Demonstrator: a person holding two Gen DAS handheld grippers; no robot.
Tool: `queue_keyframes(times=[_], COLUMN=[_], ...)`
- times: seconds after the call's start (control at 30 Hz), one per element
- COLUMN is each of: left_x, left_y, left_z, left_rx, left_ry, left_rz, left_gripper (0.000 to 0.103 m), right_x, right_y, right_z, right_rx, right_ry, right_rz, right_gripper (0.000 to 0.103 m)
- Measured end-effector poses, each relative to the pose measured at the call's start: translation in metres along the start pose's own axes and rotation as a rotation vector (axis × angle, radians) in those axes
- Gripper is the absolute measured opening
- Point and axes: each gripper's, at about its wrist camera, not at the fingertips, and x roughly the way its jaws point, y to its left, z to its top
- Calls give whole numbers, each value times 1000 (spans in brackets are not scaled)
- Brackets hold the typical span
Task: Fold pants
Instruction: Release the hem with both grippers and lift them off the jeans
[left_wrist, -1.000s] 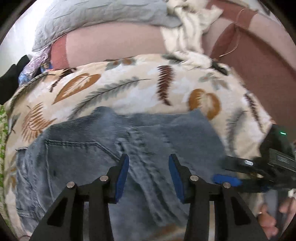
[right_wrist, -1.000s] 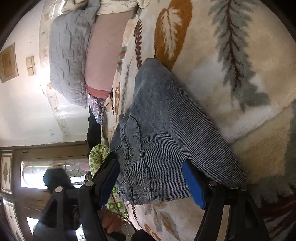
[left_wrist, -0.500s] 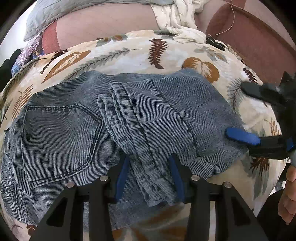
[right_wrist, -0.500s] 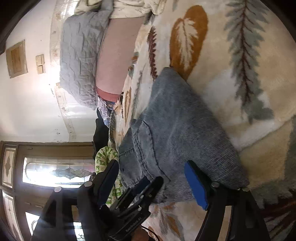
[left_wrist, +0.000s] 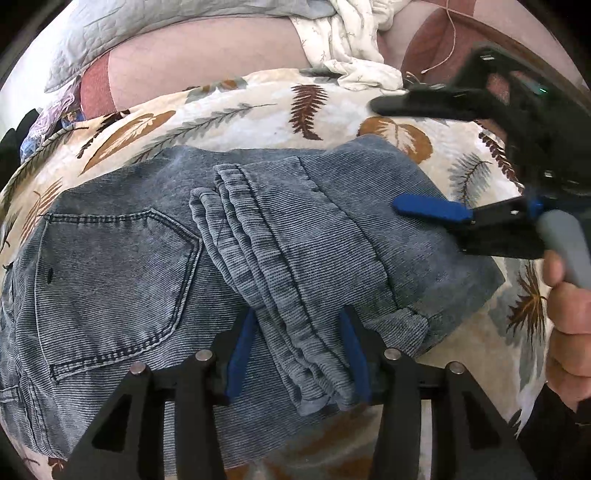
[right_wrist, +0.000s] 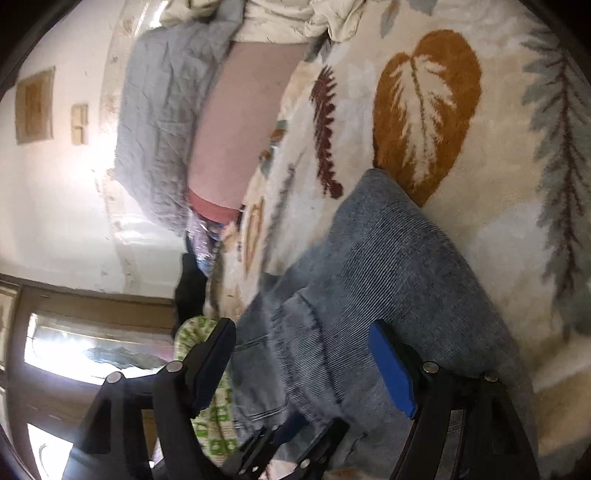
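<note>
Blanket (left_wrist: 258, 110): leaf-printed, spread on the bed.
Pants (left_wrist: 155, 258): denim, laid folded on it, legs doubled over the seat.
Left gripper (left_wrist: 297, 354): fingers parted around the hem bundle, unclamped.
Right gripper (right_wrist: 306, 369): fingers wide, nothing held; the fold is best pressed flat.

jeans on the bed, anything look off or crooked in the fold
Yes. The leg cuffs folded over the jeans lie at a slant, running diagonally beside the back pocket rather than square with the edges. The stacked hems are fanned out, not aligned. No damage shows.
</note>
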Motion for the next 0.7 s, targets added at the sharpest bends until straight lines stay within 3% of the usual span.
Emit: queue_keyframes(times=[0.23,0.43,0.6,0.7], left_x=[0,-5,-35,-63], left_y=[1,9,20,31], left_z=[0,3,-6,-18], left_rx=[-8,-59,-96,-108], left_ry=[4,-9,-88,-178], left_rz=[-15,-53,-48,4], left_gripper=[50,50,51,60], right_x=[25,22,3,-4], right_y=[0,3,26,42], right_z=[9,10,5,-2], right_rx=[-54,-52,-155,-216], right_ry=[33,31,-36,-67], right_rz=[-106,-87,-58,-52], right_gripper=[77,77,78,79])
